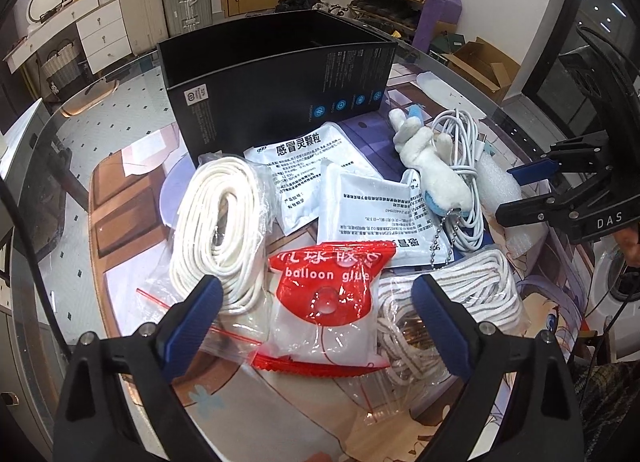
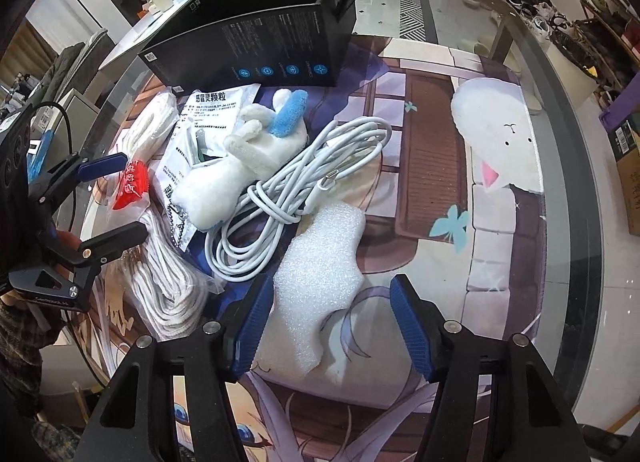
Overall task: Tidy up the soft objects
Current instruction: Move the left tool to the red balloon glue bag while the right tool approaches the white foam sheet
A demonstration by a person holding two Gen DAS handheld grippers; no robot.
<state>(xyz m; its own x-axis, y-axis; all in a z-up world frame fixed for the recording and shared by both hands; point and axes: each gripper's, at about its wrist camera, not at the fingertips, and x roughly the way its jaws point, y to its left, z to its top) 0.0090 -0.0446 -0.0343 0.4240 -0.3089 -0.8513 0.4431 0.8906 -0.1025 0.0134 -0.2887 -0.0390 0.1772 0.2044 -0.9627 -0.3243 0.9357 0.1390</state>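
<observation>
Between the spread fingers of the right gripper [image 2: 326, 324] the foam [image 2: 320, 286] is lying, its long axis running forward toward the cable [image 2: 296, 190]. Nothing is being gripped. Only the left view is showing the glue bag [image 1: 320, 302], sitting inside the open left gripper [image 1: 318, 298], ropes either side.

Left wrist: close, looking down over balloon glue packet [image 1: 324, 302] toward black box [image 1: 280, 90] | Right wrist: close above foam sheet [image 2: 320, 282] | Shared: plush toy [image 1: 432, 166], box.
</observation>
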